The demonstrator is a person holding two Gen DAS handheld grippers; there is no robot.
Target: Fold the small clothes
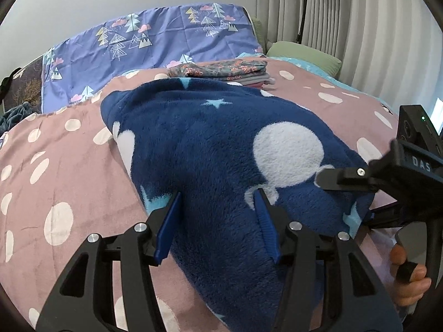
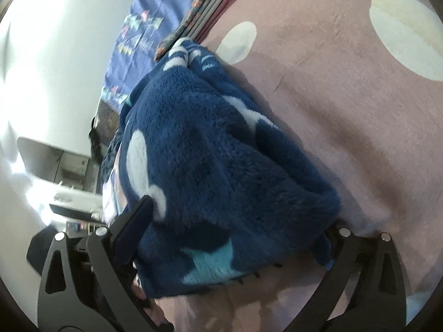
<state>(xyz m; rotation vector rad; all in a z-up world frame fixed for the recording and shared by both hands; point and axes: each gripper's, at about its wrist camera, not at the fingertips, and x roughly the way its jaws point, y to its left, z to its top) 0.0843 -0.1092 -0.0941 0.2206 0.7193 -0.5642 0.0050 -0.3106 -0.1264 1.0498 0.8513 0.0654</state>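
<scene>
Between the left gripper's point(image 1: 218, 215) half-closed blue pads the navy fleece garment point(image 1: 210, 144) bunches, its length running toward upper left, while the right gripper point(image 2: 238, 221) gapes wide around its corner.

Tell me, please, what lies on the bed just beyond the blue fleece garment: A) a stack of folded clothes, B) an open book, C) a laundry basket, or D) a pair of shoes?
A: in the left wrist view a stack of folded clothes, floral piece on top, sits behind the blue fleece garment on the dotted pink bedcover.
</scene>
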